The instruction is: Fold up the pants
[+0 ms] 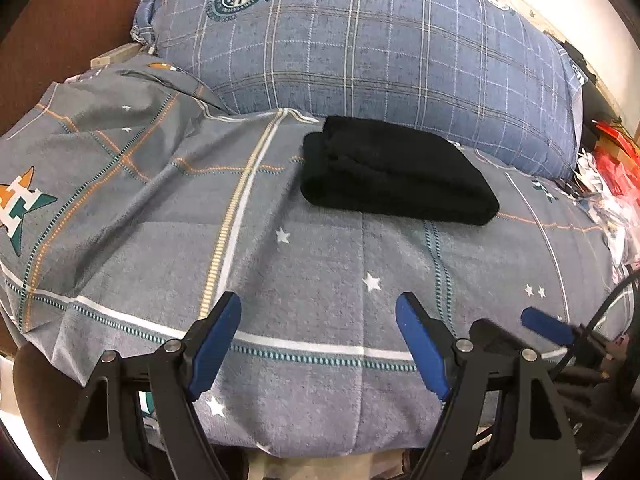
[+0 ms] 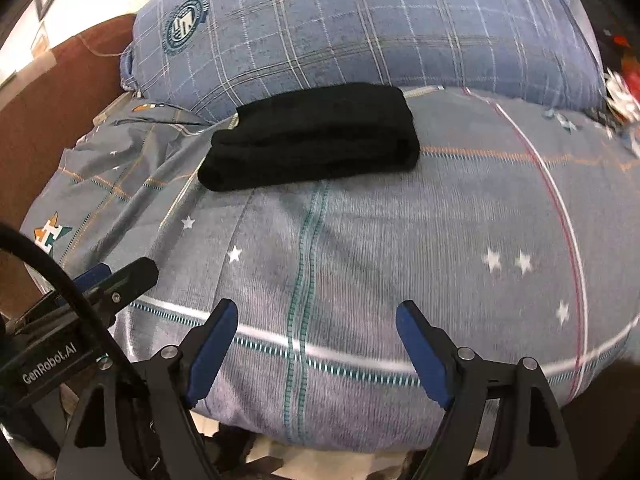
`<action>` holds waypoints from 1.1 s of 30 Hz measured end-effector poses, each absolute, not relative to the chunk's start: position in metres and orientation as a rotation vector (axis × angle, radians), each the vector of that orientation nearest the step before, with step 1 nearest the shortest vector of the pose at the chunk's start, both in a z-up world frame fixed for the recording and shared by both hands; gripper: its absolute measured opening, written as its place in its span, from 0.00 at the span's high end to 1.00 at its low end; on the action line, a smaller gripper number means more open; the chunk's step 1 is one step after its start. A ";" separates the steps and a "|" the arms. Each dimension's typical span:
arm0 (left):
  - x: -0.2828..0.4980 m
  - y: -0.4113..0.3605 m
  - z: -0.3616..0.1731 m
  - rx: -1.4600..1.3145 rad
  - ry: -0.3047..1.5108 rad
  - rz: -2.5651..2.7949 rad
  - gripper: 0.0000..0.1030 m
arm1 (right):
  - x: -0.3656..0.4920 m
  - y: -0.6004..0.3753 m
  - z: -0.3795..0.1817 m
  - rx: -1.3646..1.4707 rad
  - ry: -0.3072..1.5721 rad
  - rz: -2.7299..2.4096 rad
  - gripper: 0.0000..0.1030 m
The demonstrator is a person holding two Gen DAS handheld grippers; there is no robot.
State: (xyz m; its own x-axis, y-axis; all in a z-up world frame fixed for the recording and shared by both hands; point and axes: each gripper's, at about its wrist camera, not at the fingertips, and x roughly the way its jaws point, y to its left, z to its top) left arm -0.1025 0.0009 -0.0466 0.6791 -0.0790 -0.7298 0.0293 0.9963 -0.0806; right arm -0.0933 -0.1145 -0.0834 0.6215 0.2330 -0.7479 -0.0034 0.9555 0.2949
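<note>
Black fabric bundle, that's the pants (image 1: 394,172), already folded into a thick compact rectangle and sitting out ahead of both tools, up against the base of the big blue plaid pillow (image 1: 360,40). From the left gripper (image 1: 318,344) they're straight ahead and a bit to the right; from the right gripper (image 2: 316,350) they're ahead and off to the left. Well apart from both, nothing touching them.

Both grippers are spread wide and holding nothing, just grey star-print bedsheet (image 1: 320,264) showing between the blue pads (image 1: 216,344). They hover low over the near edge of the bed, side by side, and you can see the right one's tip poking into the left camera's right edge.

My read: the folding looks done. The bundle is stacked in several layers with a neat rounded fold edge facing the tools, and parking it by the pillow keeps it from sliding around on the wrinkly sheet. Open jaws this far from the pants suggest there's nothing left to grab, unless someone wants to square up the left end, which looks a bit lumpier.
</note>
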 end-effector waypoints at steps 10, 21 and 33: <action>-0.131 0.012 0.004 0.071 0.406 0.121 0.00 | -0.061 -0.109 -0.080 0.233 0.878 0.155 0.16; -0.084 0.022 0.004 0.033 0.509 0.091 0.00 | -0.048 -0.106 -0.090 0.254 0.907 0.175 0.16; -0.073 0.021 -0.028 -0.018 0.684 0.031 0.00 | -0.049 -0.096 -0.104 0.245 0.932 0.190 0.15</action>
